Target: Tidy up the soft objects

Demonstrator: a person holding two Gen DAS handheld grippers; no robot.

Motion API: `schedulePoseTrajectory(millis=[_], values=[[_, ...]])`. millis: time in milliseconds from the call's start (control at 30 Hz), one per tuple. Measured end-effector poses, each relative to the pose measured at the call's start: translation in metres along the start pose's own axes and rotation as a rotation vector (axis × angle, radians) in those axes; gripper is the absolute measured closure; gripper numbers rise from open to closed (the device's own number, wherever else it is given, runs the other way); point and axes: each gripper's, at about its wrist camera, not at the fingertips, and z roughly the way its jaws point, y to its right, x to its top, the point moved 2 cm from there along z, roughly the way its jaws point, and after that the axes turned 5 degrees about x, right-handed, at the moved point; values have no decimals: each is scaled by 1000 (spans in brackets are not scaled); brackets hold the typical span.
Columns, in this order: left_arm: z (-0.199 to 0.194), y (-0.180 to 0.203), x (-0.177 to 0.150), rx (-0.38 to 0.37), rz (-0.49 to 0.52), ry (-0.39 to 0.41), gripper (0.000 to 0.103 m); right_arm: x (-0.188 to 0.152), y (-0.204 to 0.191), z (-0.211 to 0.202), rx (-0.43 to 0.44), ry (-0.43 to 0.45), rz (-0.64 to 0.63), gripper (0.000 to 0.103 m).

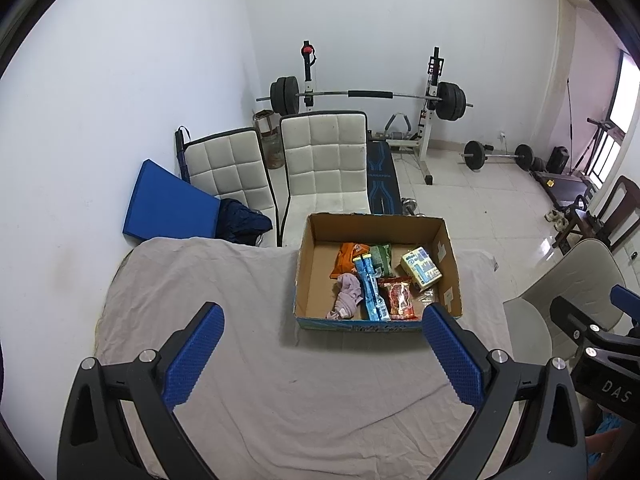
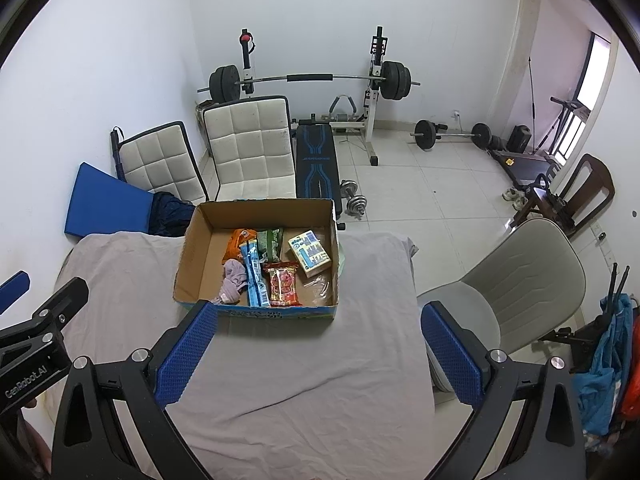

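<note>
The cardboard box [image 2: 192, 256] holds snack packets [image 2: 284, 284] and, apparently, a sock [image 2: 234, 280].

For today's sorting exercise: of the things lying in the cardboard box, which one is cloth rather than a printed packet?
The crumpled pink cloth at the box's near left. The orange, green, blue and red items around it are glossy printed packets.
</note>
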Motion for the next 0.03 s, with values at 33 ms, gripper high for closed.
schedulePoseTrajectory(millis=[33], values=[[-1,0,1,2,-2,3,1,0,0,0,0,0,-1,0]])
